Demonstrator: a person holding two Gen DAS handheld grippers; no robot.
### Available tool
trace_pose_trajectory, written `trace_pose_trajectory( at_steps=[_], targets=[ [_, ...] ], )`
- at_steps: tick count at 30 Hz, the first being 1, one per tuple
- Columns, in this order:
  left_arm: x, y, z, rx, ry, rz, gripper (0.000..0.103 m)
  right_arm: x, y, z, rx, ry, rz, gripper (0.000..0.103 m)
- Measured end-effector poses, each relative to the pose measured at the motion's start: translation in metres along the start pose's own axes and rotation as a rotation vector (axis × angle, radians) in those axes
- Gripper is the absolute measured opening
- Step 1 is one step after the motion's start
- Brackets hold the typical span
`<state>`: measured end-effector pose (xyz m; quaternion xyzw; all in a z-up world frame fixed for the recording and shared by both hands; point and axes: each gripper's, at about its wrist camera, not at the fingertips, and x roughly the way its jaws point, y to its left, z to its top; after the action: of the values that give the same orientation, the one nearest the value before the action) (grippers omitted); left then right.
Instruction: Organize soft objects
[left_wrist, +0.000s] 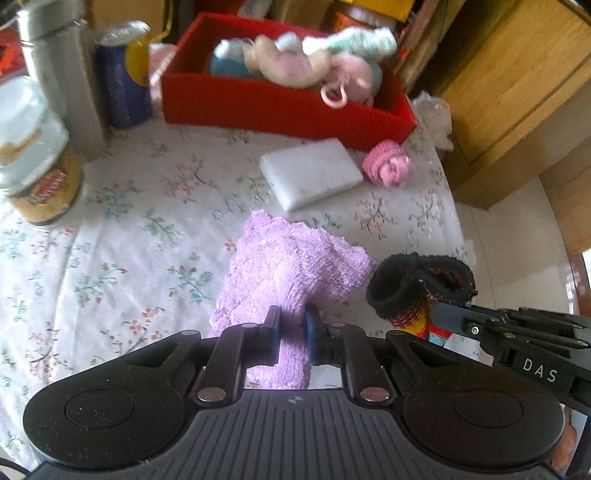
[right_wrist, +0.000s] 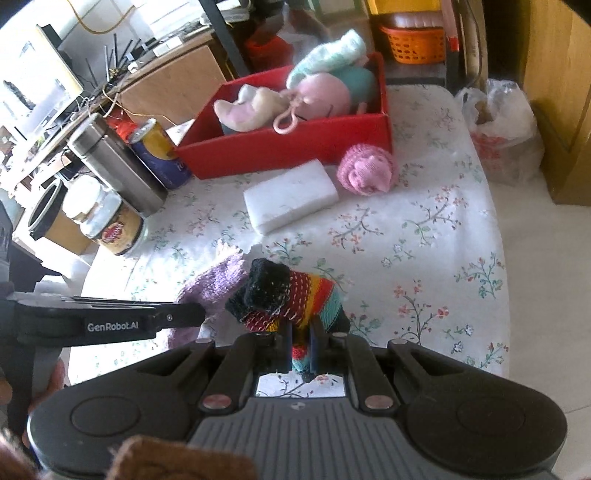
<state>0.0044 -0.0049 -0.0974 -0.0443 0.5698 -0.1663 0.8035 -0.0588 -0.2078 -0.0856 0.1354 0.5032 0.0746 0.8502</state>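
Lilac cloth (left_wrist: 291, 266): a fluffy knitted piece, pinched between the fingers of the left gripper (left_wrist: 291, 334); it hangs bunched above the near middle of the counter (left_wrist: 110, 258).
Striped sock (right_wrist: 295, 299): black cuff, then red, yellow and teal bands; pinched between the pressed-together fingers of the right gripper (right_wrist: 299, 347), held just right of the lilac cloth, the two very close together.
Left gripper: black body, blue pads closed on the cloth; seen from the right wrist view as a dark bar coming in from the left.
Right gripper: black body, pads clamped tight on the sock's striped part, cuff flopping to the far left.
White sponge block (left_wrist: 310, 173): lies flat on the counter, far of the held pieces, just near the red box (left_wrist: 280, 110).
Pink rolled sock (left_wrist: 388, 164): on the counter just right of the sponge block, close to the box's near right corner.
Red box: open, at the far side of the counter, filled with plush toys (left_wrist: 295, 62) in cream, pink, teal and mint.
Counter: covered by a white floral cloth.
Left edge: a steel flask (right_wrist: 118, 166), a blue-and-yellow can (right_wrist: 159, 155) and a glass jar (right_wrist: 110, 221) stand together.
Right side: a plastic bag (right_wrist: 502, 122) on the floor beside a wooden cabinet (left_wrist: 517, 92).
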Motion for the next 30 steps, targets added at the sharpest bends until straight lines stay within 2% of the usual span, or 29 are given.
trace_pose_trajectory(
  at_steps=[6, 12, 16, 24, 29, 30],
  targets=[
    [-0.025, -0.007, 0.004, -0.013, -0.047, 0.044, 0.010, -0.015, 0.007, 0.004, -0.006, -0.039, 0.029, 0.000],
    [-0.038, -0.015, 0.013, -0.015, -0.091, 0.005, 0.010, -0.024, 0.012, 0.010, -0.007, -0.070, 0.047, 0.000],
    [-0.029, -0.014, 0.020, -0.039, -0.085, -0.015, 0.010, -0.025, 0.013, 0.011, -0.020, -0.083, 0.009, 0.000],
    [-0.028, -0.017, 0.029, -0.005, -0.118, 0.010, 0.010, -0.031, 0.017, 0.026, -0.045, -0.133, -0.039, 0.000],
    [-0.010, -0.009, 0.023, -0.007, -0.062, 0.001, 0.011, -0.010, 0.029, 0.016, -0.192, -0.021, -0.044, 0.000],
    [-0.008, -0.008, 0.022, -0.009, -0.057, 0.006, 0.011, -0.001, 0.031, 0.013, -0.222, 0.012, -0.056, 0.006]
  ],
)
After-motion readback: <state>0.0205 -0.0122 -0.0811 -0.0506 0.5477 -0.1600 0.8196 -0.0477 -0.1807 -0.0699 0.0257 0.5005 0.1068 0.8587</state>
